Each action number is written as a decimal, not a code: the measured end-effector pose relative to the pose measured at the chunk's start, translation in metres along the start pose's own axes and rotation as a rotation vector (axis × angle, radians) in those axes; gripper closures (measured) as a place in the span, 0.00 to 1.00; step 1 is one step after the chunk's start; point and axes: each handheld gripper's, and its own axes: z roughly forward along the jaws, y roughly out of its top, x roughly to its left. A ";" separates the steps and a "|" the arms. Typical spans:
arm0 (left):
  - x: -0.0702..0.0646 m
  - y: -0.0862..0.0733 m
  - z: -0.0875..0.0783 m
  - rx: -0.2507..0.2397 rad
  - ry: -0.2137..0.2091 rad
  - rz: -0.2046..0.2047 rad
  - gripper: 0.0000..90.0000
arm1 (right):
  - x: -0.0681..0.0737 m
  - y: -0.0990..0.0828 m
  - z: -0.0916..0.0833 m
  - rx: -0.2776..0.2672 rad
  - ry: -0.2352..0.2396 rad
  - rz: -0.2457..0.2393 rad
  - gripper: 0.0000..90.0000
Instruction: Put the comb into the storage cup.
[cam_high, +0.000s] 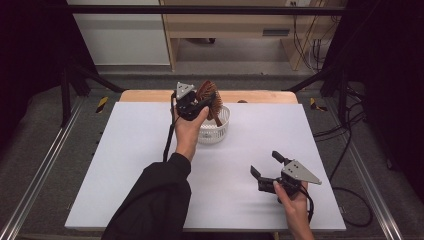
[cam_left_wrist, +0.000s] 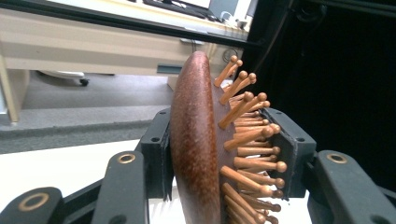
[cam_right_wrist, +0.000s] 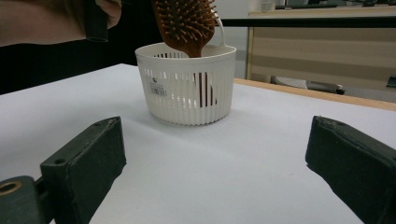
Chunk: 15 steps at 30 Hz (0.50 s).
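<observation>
Above the white slotted plastic basket (cam_high: 216, 127), seen from the high view, the left gripper (cam_high: 192, 105) holds the brown wooden paddle hairbrush (cam_high: 209, 95), handle already inside. Its own view shows jaws clamped across the brush head (cam_left_wrist: 196, 140). From the right gripper view, that gripper's jaws stand wide apart, idle; releasing the brush remains.

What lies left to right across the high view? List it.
Left gripper → hairbrush → basket → right gripper
</observation>
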 end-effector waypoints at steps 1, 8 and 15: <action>0.002 0.000 -0.001 0.005 -0.008 0.004 0.53 | 0.000 0.000 0.000 0.000 0.001 -0.001 0.06; 0.007 -0.001 -0.007 0.021 -0.035 0.044 0.52 | 0.001 -0.001 0.001 0.000 0.001 0.000 0.06; 0.009 -0.002 -0.011 0.025 -0.036 0.059 0.51 | 0.001 -0.001 0.001 -0.003 0.009 0.016 0.05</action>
